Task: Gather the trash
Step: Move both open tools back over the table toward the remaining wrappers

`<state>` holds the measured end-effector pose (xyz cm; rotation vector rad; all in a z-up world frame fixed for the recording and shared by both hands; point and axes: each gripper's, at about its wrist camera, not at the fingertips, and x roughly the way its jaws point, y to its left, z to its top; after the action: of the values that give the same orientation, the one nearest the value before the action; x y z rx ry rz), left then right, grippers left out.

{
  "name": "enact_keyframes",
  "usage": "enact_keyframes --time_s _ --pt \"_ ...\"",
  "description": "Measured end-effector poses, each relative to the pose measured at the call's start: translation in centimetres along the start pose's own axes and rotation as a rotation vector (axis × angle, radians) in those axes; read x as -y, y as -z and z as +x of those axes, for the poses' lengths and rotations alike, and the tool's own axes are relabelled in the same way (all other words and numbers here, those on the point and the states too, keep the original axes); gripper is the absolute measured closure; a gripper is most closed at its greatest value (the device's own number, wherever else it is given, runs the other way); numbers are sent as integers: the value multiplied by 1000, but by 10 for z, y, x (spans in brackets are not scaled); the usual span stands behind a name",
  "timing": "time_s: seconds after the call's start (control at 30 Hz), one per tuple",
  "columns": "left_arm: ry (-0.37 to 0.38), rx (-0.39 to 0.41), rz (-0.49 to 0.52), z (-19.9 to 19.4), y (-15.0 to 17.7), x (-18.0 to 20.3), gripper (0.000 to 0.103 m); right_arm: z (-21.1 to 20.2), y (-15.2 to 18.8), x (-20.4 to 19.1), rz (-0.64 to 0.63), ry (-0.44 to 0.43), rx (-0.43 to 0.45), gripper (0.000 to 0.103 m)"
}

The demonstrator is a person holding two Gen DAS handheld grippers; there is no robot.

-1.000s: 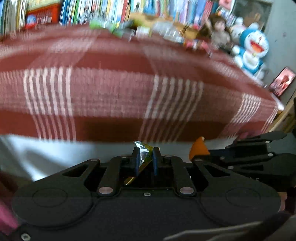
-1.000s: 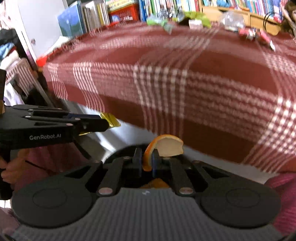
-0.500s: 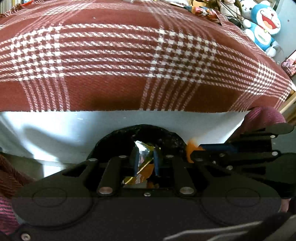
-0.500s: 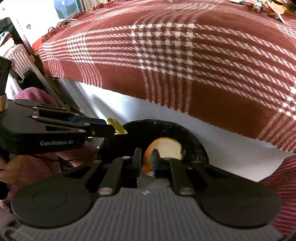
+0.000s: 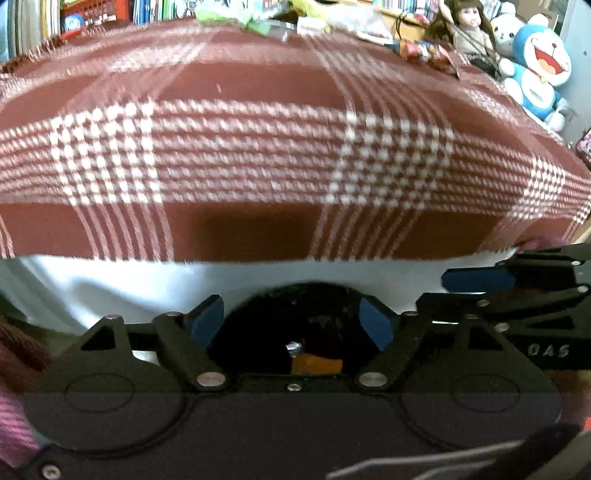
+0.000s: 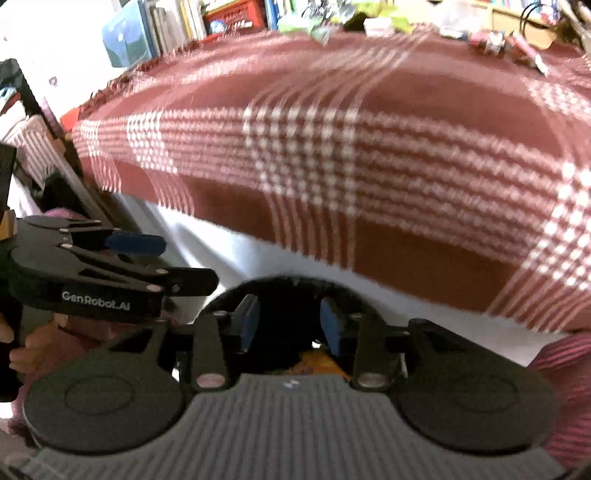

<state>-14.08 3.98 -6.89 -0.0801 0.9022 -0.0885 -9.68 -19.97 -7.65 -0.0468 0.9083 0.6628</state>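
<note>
Opening over the black bin (image 5: 295,295): both grippers, nothing between fingers.

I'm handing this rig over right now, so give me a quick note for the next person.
Left gripper: jaws opening, nothing between them, over the black bin.
Right gripper: jaws opening, empty, over the same bin.
Orange peel lies inside the bin.
Done: both grippers are empty above the bin.
Left: more litter sits at the far edge of the plaid cloth; fetch and bin it.
</note>
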Motion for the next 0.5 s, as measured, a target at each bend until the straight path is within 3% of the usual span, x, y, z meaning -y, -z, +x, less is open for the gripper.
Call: enact_keyframes --time_s 0.23,0.37,0.5 --pt "9 133 26 -24 -45 -9 17 -29 -33 7 -13 16 125 35" --pt "3 250 25 -33 -88 -18 9 -47 -60 14 -44 42 225 19" --pt "-21 347 -25 -23 -139 -31 5 -51 -87 25 -77 105 293 13"
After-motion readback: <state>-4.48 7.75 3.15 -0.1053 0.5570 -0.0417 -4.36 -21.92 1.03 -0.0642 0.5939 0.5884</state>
